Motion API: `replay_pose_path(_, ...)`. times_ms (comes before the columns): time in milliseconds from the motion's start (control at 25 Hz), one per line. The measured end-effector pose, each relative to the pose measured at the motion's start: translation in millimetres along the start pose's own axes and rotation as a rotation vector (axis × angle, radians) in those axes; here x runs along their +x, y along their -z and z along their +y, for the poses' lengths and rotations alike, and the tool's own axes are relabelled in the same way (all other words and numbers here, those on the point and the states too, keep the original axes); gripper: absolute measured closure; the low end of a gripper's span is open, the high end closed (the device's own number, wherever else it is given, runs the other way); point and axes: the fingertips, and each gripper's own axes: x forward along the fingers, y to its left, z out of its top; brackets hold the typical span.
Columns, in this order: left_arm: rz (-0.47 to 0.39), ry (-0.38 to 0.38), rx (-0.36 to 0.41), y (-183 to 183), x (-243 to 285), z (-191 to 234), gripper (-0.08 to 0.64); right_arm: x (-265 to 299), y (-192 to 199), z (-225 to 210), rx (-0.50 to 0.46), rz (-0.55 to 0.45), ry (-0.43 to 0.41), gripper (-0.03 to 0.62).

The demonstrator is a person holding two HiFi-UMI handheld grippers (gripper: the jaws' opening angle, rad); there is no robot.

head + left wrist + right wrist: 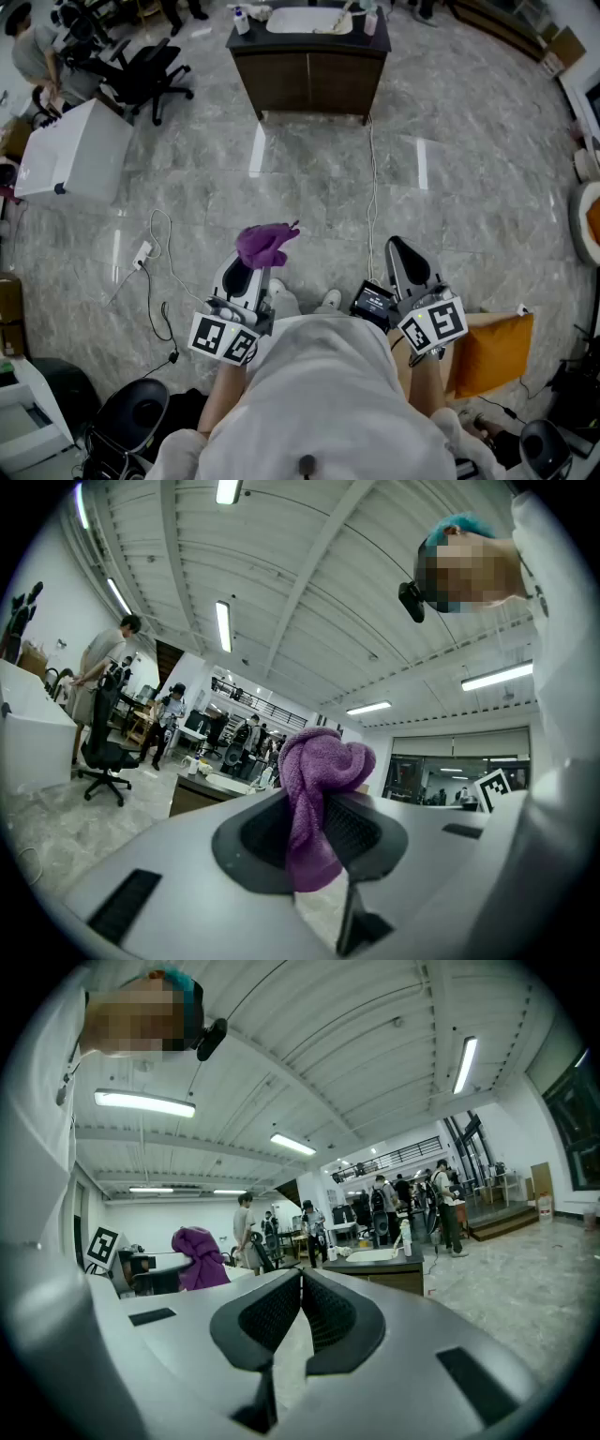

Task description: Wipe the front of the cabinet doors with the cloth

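Only the left gripper view shows how the crumpled purple terry cloth (323, 771) is held: the left gripper (314, 832) is clamped on its lower part, and the rest bunches above the jaws at frame centre. The right gripper view shows the right gripper (300, 1302) clenched on nothing, its pads meeting. In the head view both are held forward, low in the frame. Beyond them spreads a glossy grey stone-patterned floor (309, 187). The dark wooden cabinet with a white basin (309, 82) stands at top centre, well apart from the cloth.
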Motion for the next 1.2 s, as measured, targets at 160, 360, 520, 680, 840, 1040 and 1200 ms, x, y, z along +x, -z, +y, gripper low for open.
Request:
replay_pose_path(160, 0.004, -0.018, -0.008, -4.2, -12.1, -8.3, 0.474, -25.4, 0.9, -1.5, 0.032, -0.036, 0.036, 0.563)
replay_pose_path(360, 0.003, 0.015, 0.02, -6.5, -18.1, -24.7, 0.474, -44.3, 6.7, 4.9, 0.062, -0.049, 0.062, 0.563)
replay_pose_path(520, 0.001, 0.033, -0.02, -1.3, -14.6, -31.6, 0.474, -51.9, 4.7, 8.5, 0.038, -0.041, 0.066, 0.563)
replay_pose_path(680, -0.001, 0.059, -0.01, 8.2, -12.5, -47.0, 0.474, -69.5, 3.3, -0.5, 0.034, -0.057, 0.094, 0.563)
replay_pose_path(840, -0.008, 0.067, -0.026, 7.4, -8.9, -49.1, 0.473, -77.8, -2.5, -8.2, 0.041, -0.076, 0.133, 0.563)
replay_pose_path(1040, -0.016, 0.064, -0.024, 7.9, -8.4, -48.7, 0.474, -80.7, -4.5, -20.6, 0.107, -0.101, 0.162, 0.563)
replay_pose_path(1200, -0.007, 0.04, -0.036, 8.1, -1.0, -43.7, 0.473, -69.0, -7.2, -26.1, 0.116, -0.092, 0.148, 0.563)
